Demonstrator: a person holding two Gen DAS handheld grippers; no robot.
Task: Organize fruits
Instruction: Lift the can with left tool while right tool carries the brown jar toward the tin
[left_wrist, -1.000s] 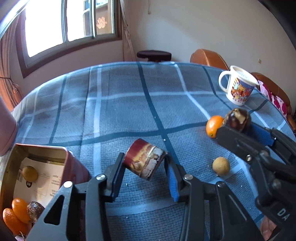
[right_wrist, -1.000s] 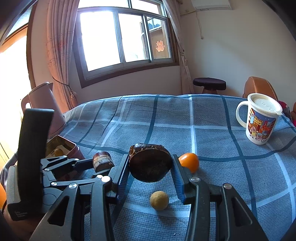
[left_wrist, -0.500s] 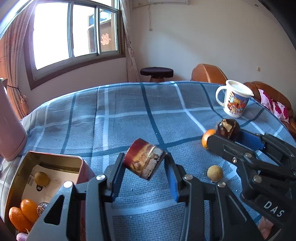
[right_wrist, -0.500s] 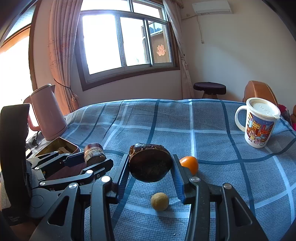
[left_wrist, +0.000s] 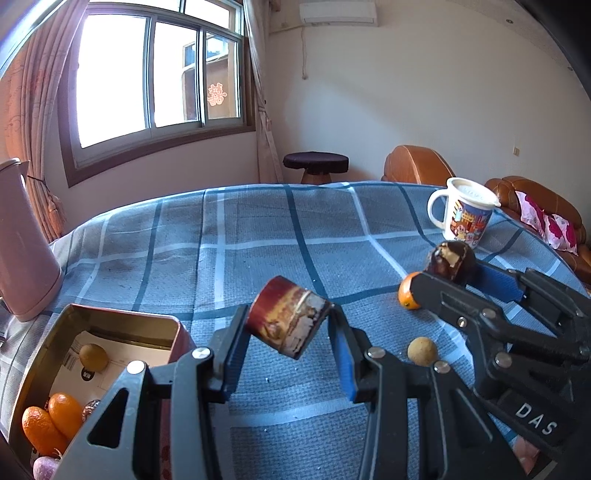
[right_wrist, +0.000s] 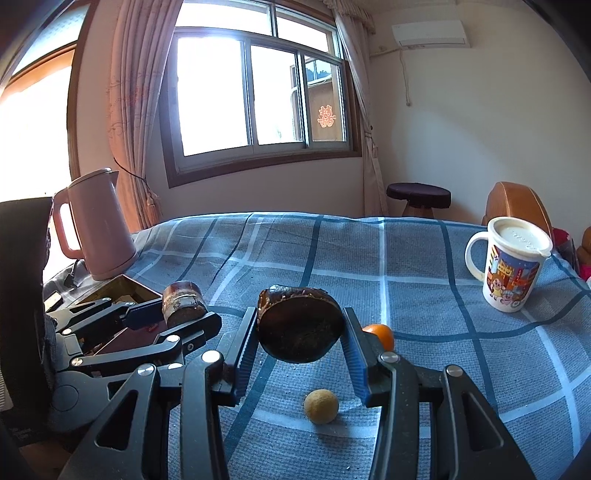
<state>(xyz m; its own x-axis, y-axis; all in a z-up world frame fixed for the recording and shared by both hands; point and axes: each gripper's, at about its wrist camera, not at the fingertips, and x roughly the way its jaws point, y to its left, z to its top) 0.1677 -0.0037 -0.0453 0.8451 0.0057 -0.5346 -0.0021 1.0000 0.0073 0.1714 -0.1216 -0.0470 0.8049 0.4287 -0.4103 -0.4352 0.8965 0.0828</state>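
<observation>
Left gripper (left_wrist: 288, 347) holds brown cylinder (left_wrist: 289, 321) tilted.

Black hand-held gripper (left_wrist: 288, 354), blue pads, silver screws.

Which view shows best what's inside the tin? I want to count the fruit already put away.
The left wrist view: it looks down into the open tin, showing two oranges and a tan fruit. The right wrist view shows only the tin's rim behind the left gripper, not the contents.
</observation>
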